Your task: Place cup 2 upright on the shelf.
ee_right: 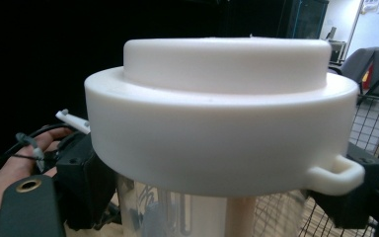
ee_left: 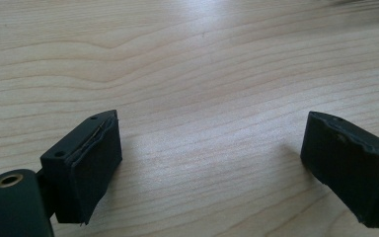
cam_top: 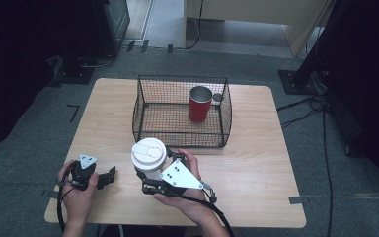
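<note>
Clear tumbler with a white lid held at the near edge of the wooden tabletop.
The right gripper clamps the clear tumbler with its broad white stepped lid and small side loop; the left gripper rests beside it, jaws spread wide and empty. Farther back, a black wire basket contains an upright red metal cup.

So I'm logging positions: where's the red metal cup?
High view: the red metal cup stands upright inside the black wire basket, at its right back corner.
</note>
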### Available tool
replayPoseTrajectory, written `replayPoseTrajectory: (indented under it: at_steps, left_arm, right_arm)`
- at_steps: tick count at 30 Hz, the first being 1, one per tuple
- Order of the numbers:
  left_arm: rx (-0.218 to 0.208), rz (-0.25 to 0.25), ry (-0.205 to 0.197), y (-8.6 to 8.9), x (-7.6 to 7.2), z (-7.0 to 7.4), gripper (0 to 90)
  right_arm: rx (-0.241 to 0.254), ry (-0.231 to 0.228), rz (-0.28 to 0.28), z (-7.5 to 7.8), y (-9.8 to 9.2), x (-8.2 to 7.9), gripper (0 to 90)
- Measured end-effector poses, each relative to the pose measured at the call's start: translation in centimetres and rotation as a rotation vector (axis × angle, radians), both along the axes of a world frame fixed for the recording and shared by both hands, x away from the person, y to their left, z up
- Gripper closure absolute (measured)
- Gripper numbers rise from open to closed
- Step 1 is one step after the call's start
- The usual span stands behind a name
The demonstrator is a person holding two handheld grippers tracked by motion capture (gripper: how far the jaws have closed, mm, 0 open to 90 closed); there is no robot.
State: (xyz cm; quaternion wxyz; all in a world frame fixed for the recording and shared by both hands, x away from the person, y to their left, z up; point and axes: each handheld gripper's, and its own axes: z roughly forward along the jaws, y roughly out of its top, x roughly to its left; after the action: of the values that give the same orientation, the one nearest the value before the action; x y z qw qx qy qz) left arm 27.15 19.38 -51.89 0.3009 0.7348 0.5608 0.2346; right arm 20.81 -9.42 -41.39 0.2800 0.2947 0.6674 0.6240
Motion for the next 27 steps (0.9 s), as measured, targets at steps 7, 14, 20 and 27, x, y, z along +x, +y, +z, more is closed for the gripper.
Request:
replayPoseTrajectory:
  at_steps: [7, 14, 20, 27]
  left_arm:
    - [0.000, 0.000, 0.000, 0.0, 0.0, 0.0, 9.5]
    - [-0.001, 0.001, -0.001, 0.0, 0.0, 0.0, 9.5]
    - [-0.001, 0.001, -0.002, 0.0, 0.0, 0.0, 9.5]
    - [-0.002, 0.001, -0.002, 0.0, 0.0, 0.0, 9.5]
  right_arm:
    - [0.004, -0.023, -0.018, 0.9, -0.1, 0.8, 16.5]
    - [0.030, -0.042, -0.053, 2.1, -0.3, 2.1, 16.5]
    - [0.033, -0.060, -0.071, 2.9, -0.3, 2.9, 16.5]
    - [0.034, -0.072, -0.084, 3.6, -0.2, 3.9, 16.5]
